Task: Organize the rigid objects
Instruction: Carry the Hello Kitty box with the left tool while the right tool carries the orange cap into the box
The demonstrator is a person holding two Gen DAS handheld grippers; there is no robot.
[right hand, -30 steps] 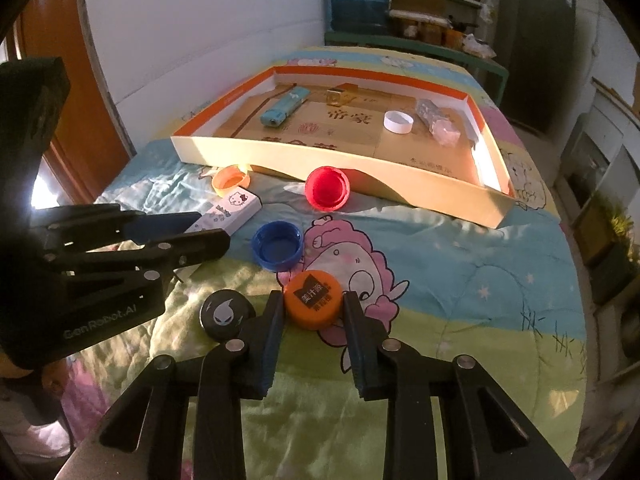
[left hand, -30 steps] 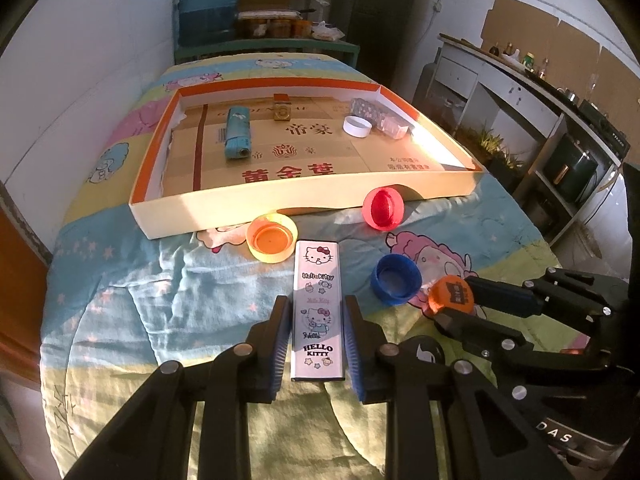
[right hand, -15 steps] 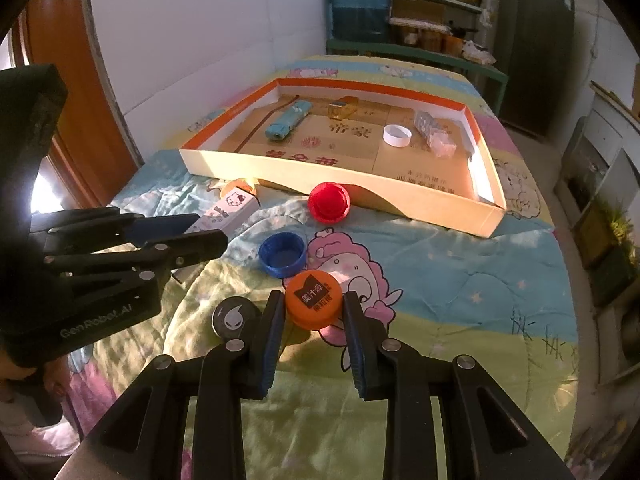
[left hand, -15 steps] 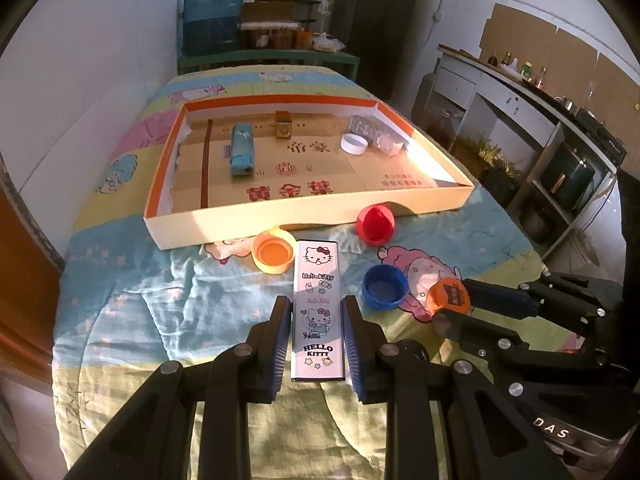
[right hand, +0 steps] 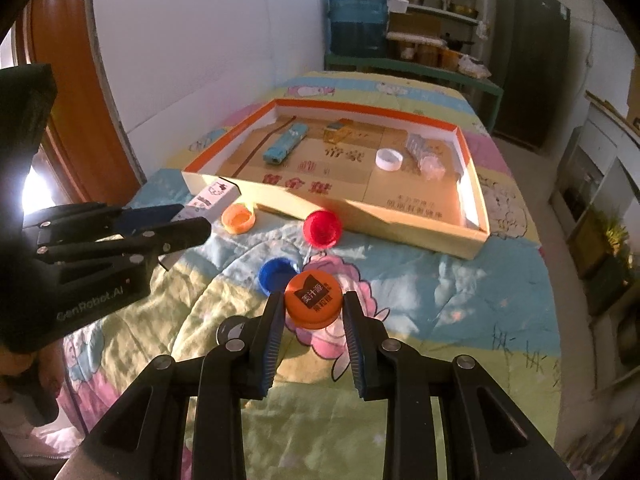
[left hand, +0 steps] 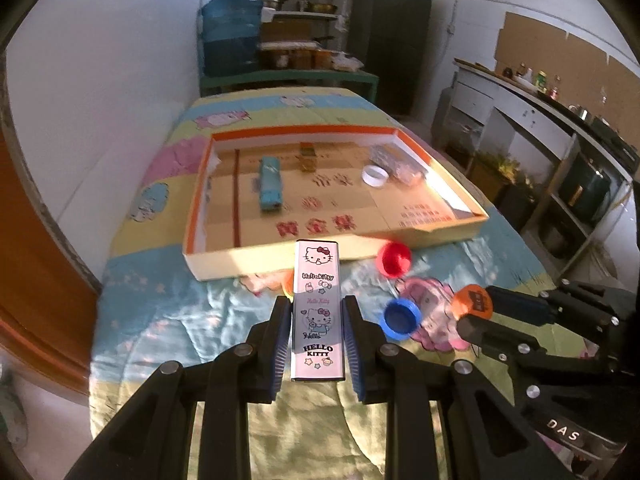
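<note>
Orange cap (right hand: pixel 313 304): clamped in right gripper (right hand: pixel 313 330), lifted off the quilt (right hand: pixel 460 280) since a second earlier. Hello Kitty box (left hand: pixel 318 312): clamped in left gripper (left hand: pixel 318 344), likewise raised, its far end now over the tray (left hand: pixel 224 258) wall at 12 o'clock. Both judged ready for carrying into the tray; red cap (right hand: pixel 322 228), blue cap (right hand: pixel 276 274) left on quilt

box wall (left hand: pixel 248 258) and red cap (left hand: pixel 395 258) ahead; open quilt (right hand: pixel 460 280) rightward
</note>
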